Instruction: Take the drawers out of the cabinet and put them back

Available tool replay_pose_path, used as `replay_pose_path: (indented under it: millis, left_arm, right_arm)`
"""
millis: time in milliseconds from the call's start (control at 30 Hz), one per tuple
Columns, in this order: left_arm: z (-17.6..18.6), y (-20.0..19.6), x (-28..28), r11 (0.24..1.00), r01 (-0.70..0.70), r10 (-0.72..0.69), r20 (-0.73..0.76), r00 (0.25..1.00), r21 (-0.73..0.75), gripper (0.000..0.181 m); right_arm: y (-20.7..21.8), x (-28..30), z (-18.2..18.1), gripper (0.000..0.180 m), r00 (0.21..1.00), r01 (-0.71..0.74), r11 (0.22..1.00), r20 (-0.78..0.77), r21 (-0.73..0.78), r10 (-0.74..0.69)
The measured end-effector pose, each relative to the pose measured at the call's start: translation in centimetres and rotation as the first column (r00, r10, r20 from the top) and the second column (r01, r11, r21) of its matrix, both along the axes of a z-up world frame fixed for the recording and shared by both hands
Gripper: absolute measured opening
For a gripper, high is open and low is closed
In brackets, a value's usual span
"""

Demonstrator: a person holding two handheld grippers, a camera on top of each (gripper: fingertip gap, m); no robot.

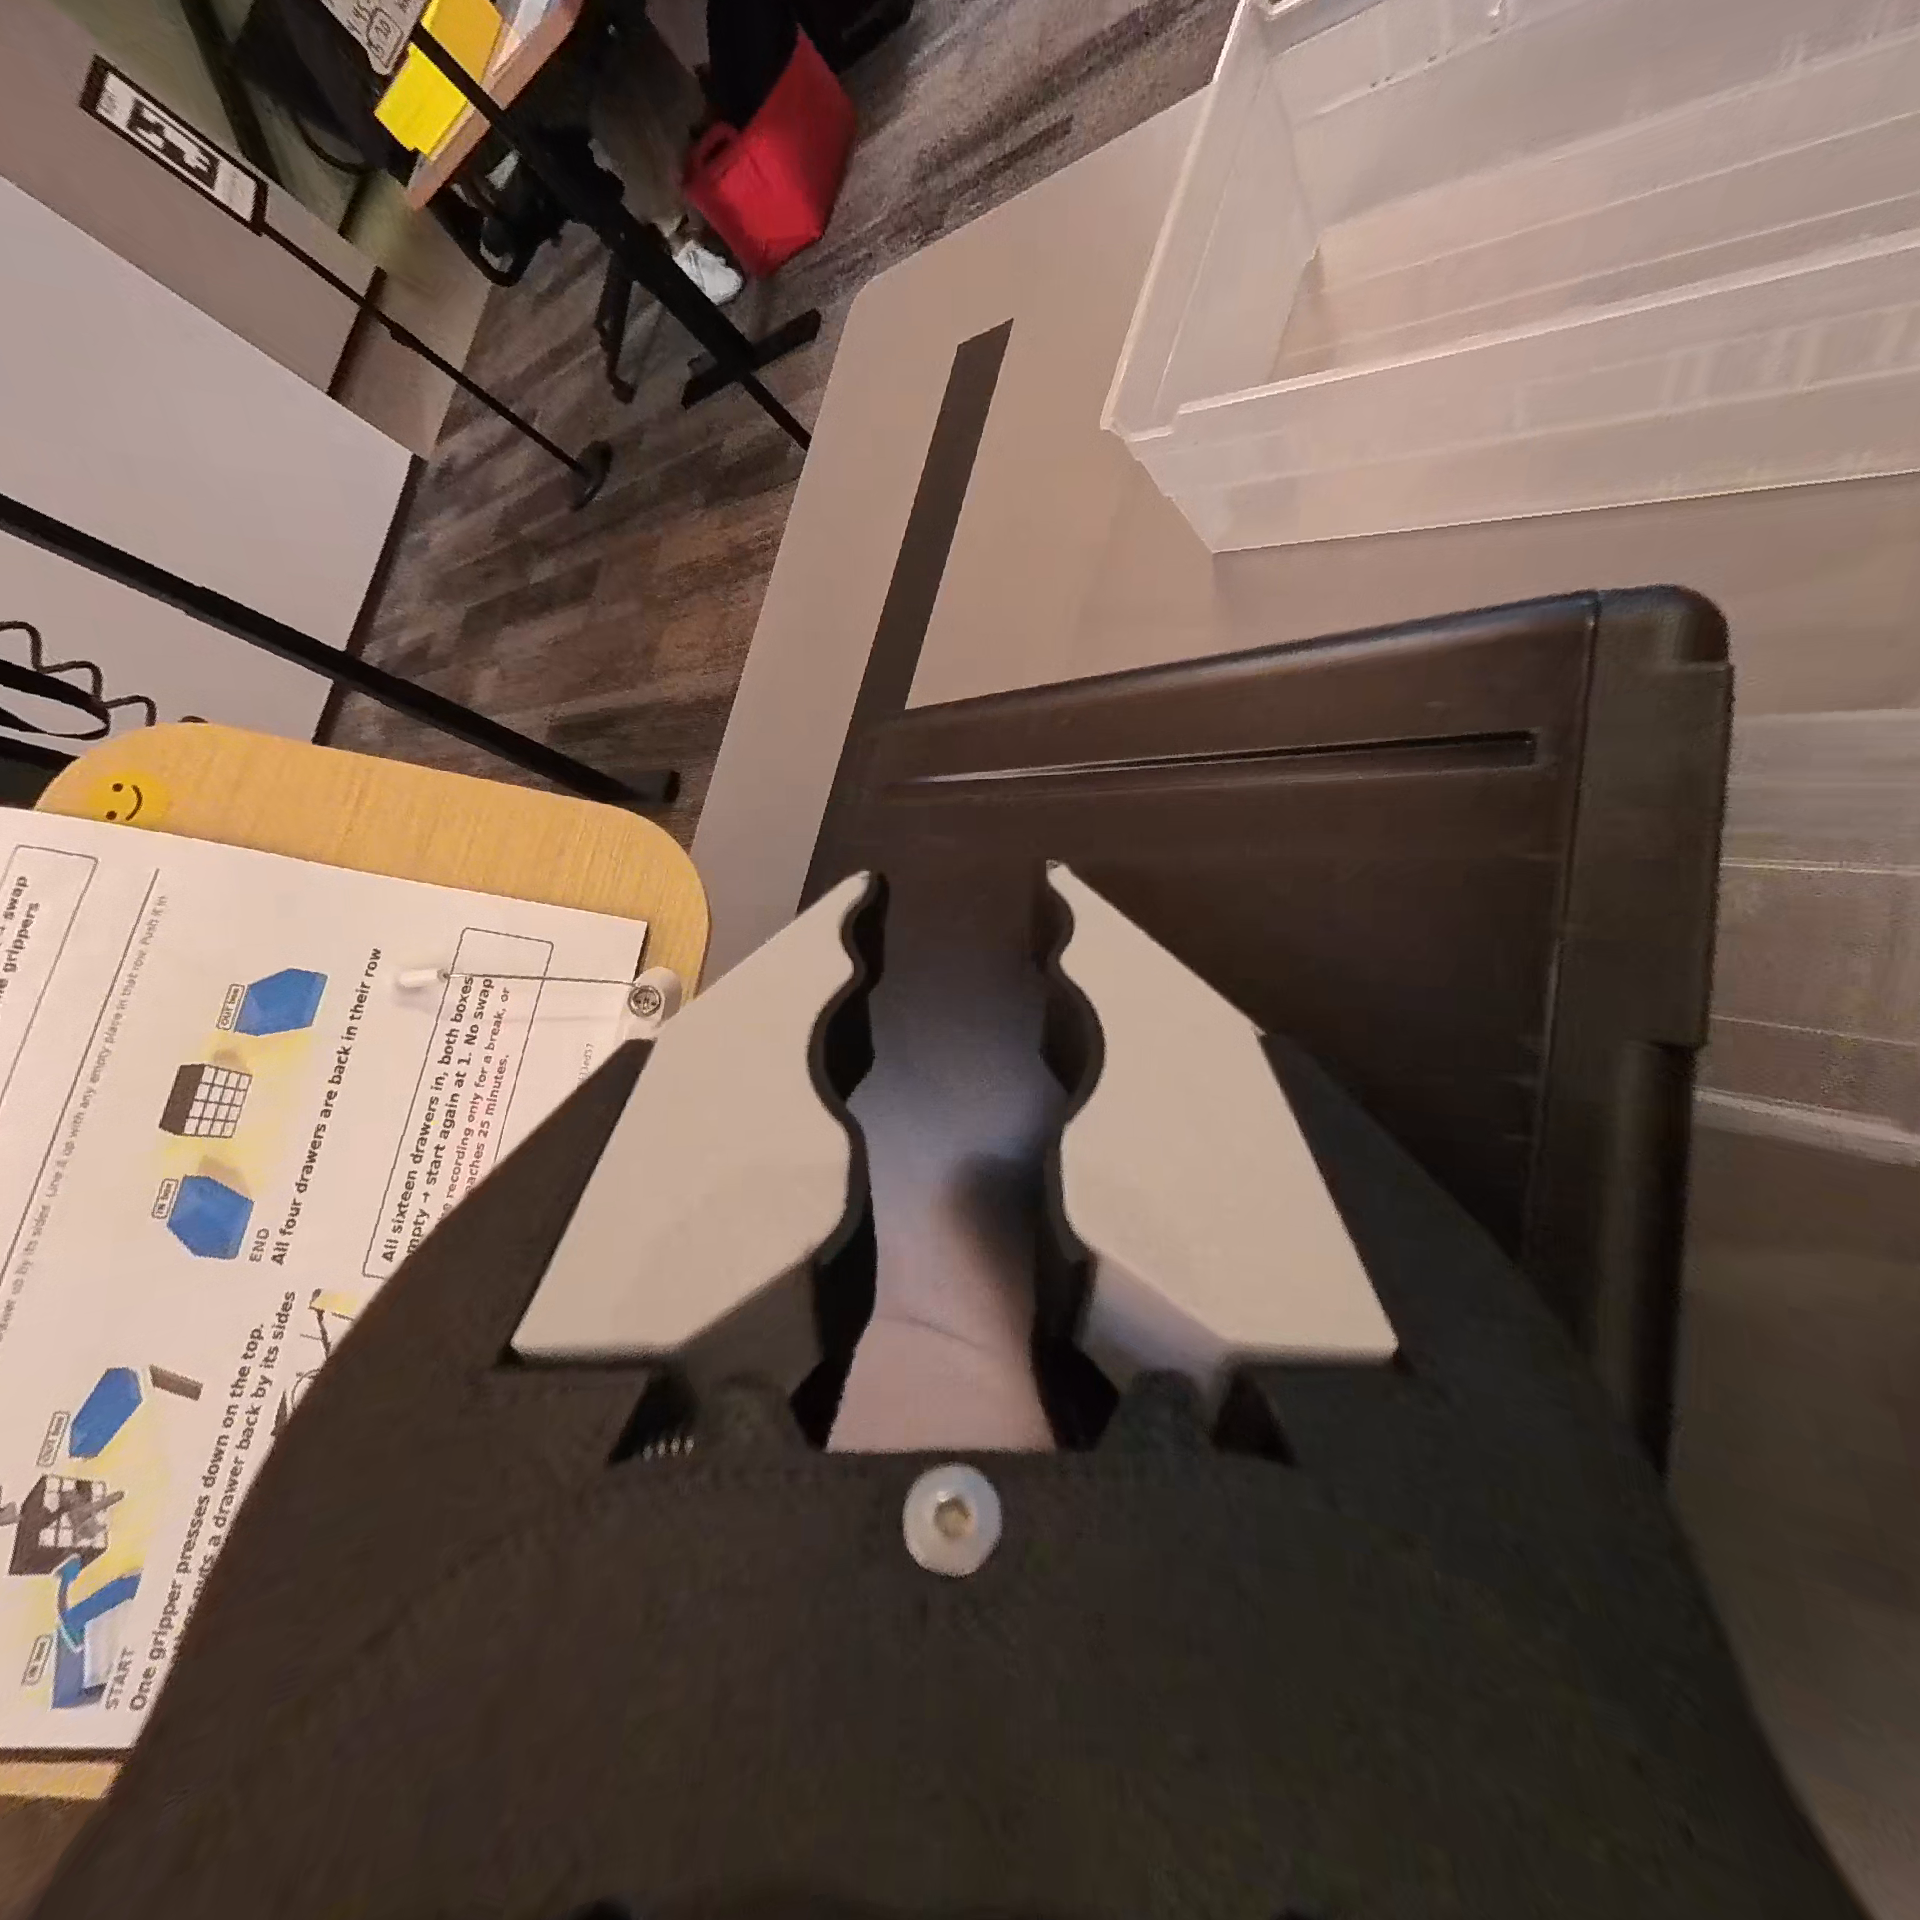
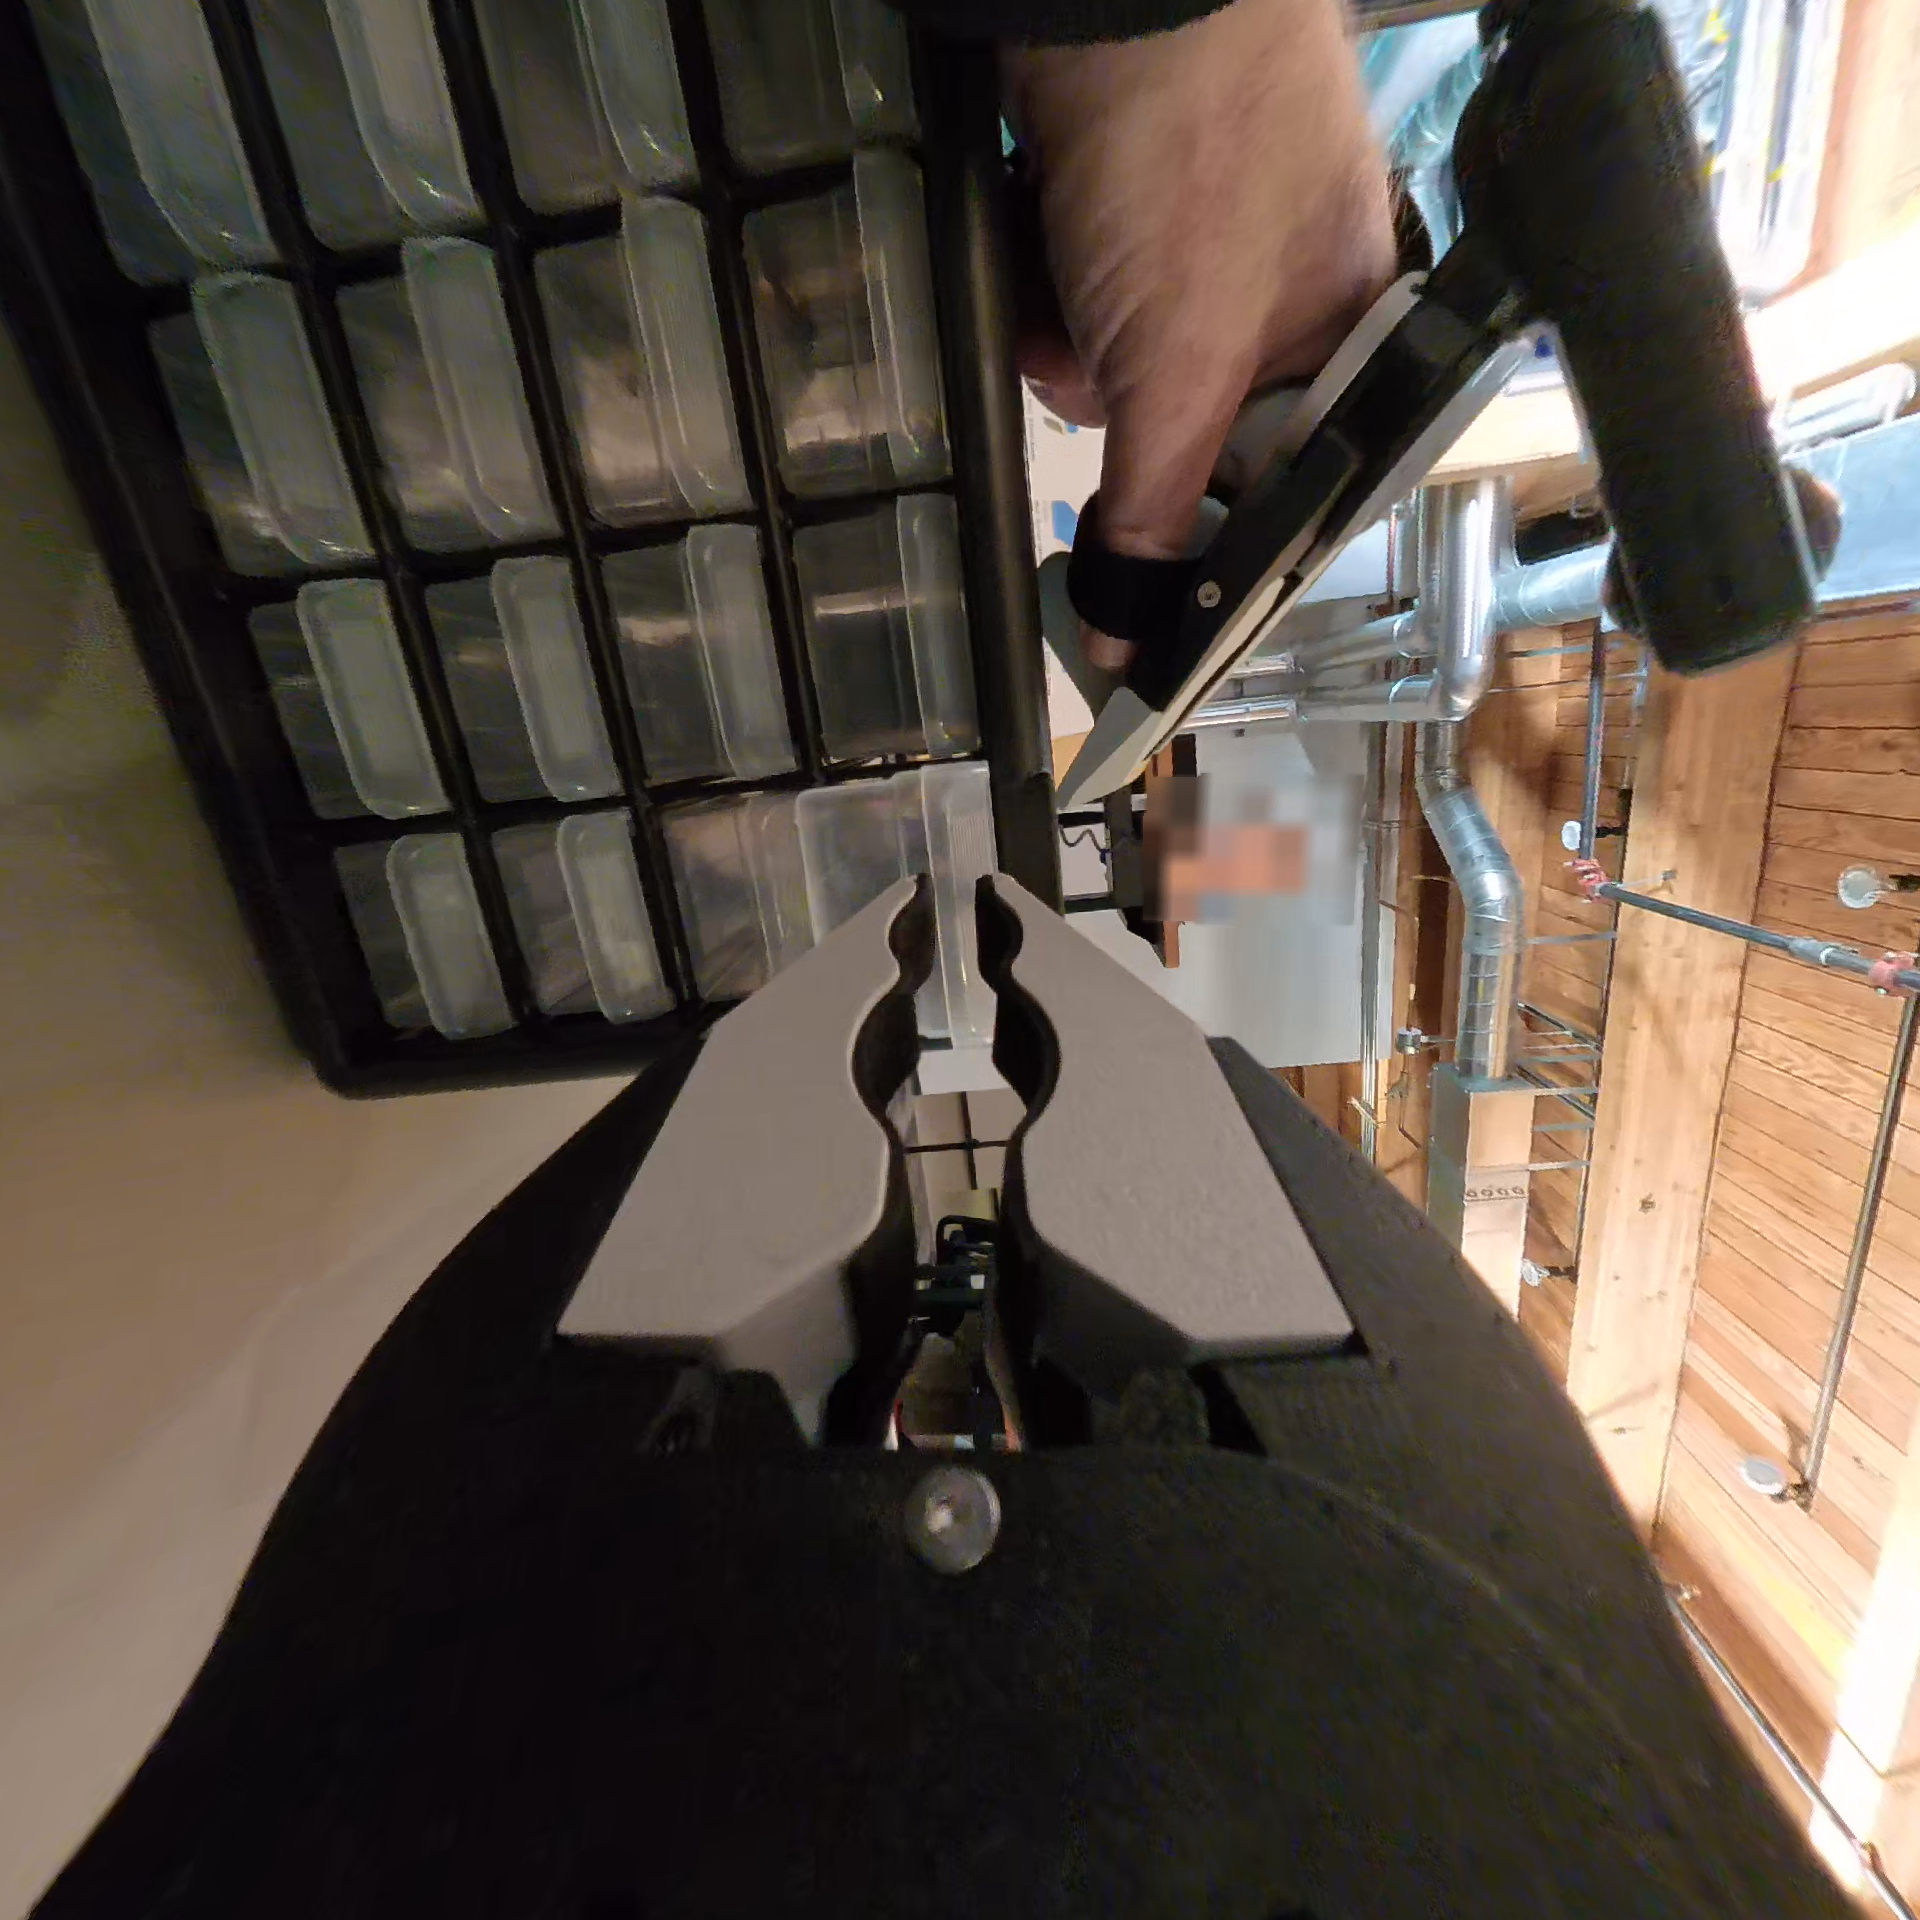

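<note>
The bench [image 1: 1039,540] is pale, with a dark strip running along it in the left wrist view. On it stands the black cabinet [image 2: 343,997], seen turned sideways in the right wrist view, its front a grid of 4 by 4 compartments holding clear plastic drawers. In the left wrist view the cabinet's [image 1: 1299,831] dark top panel lies under the left hand-held gripper [image 1: 961,883], whose grey fingers stand apart with nothing between them, tips over or against that panel; contact cannot be told. Beyond the cabinet on the bench sits a large clear plastic bin [image 1: 1507,343].

To the left of the bench is a wooden stool seat [image 1: 416,821] carrying a printed instruction sheet [image 1: 260,1091].

In the right wrist view, 1 drawer [image 2: 883,842] at the cabinet's corner compartment sticks out further than its neighbours. The right hand-held gripper [image 2: 951,894] has its fingers closed on that drawer's clear front tab [image 2: 956,956], which sits in the narrow gap between the tips. The other 15 drawers sit in their slots.

Beside the cabinet in the same view, a person's hand [image 2: 1195,270] holds the left hand-held gripper [image 2: 1081,784], its tips at the cabinet's side edge. A mosaic patch lies behind it.
</note>
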State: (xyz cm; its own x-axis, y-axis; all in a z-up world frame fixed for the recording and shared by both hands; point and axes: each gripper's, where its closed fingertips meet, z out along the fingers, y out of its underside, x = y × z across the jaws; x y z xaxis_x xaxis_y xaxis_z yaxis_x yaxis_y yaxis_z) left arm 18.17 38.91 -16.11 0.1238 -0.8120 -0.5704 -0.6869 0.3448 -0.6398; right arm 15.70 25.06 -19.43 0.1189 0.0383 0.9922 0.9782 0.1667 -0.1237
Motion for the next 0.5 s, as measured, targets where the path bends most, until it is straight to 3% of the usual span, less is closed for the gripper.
replay_pose_path:
  millis: [500]
  left_arm:
    - [-0.1,0.0,0.0,1.000,-0.001,0.001,-0.004,1.000,0.005,0.023]
  right_arm:
    - [-6.2,-1.4,0.6,0.003,1.000,-0.024,0.998,0.014,0.062,0.024]
